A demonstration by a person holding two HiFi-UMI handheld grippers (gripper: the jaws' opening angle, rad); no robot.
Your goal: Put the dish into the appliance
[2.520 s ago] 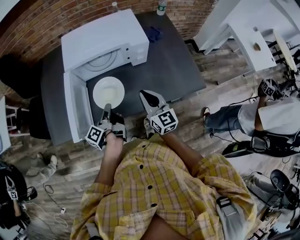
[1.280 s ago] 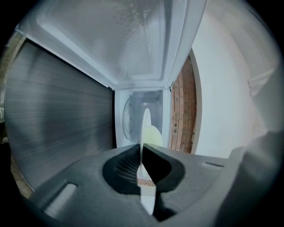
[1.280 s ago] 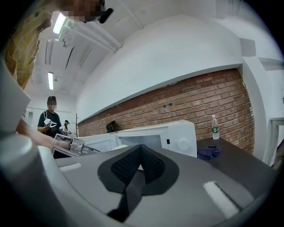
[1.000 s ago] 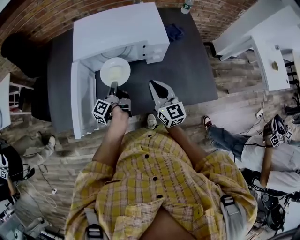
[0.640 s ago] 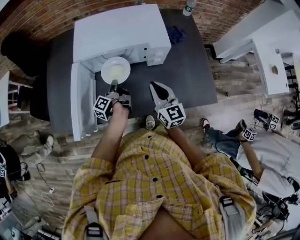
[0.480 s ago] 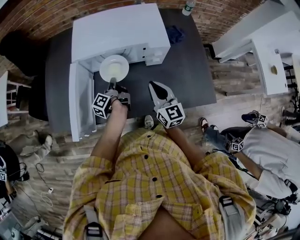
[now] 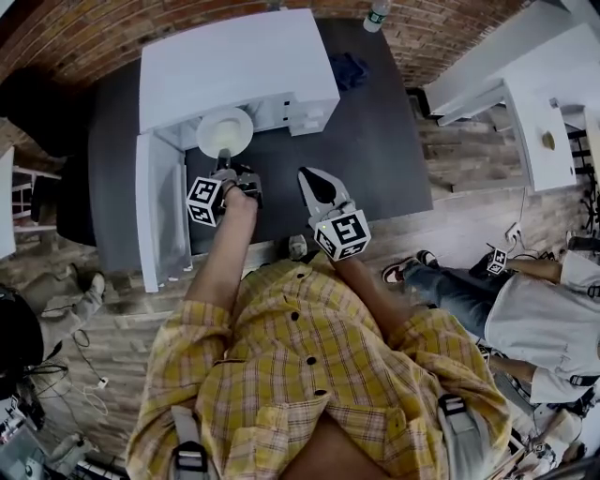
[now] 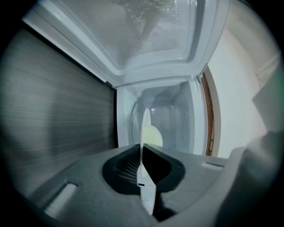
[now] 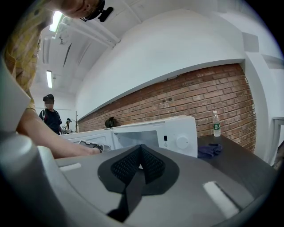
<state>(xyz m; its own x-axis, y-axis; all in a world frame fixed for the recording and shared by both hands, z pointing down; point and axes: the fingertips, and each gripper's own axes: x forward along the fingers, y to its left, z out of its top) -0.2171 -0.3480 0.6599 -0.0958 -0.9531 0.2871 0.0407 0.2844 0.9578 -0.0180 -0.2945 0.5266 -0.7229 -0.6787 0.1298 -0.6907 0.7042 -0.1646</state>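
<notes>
One open door (image 7: pixel 155 214) beside dish (image 7: pixel 225 131), bottle (image 7: pixel 375 14) well apart

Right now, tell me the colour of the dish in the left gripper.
White, with a pale cream centre. The dish shows best in the head view.

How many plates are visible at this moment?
1. The plate is clamped by its rim in the left gripper, at the open microwave's mouth. The cavity is partly hidden, so another could be out of sight.

Yellow plaid shirt (image 7: pixel 309 375), dark buttons (image 7: pixel 310 360), grey straps (image 7: pixel 454 412)
</notes>
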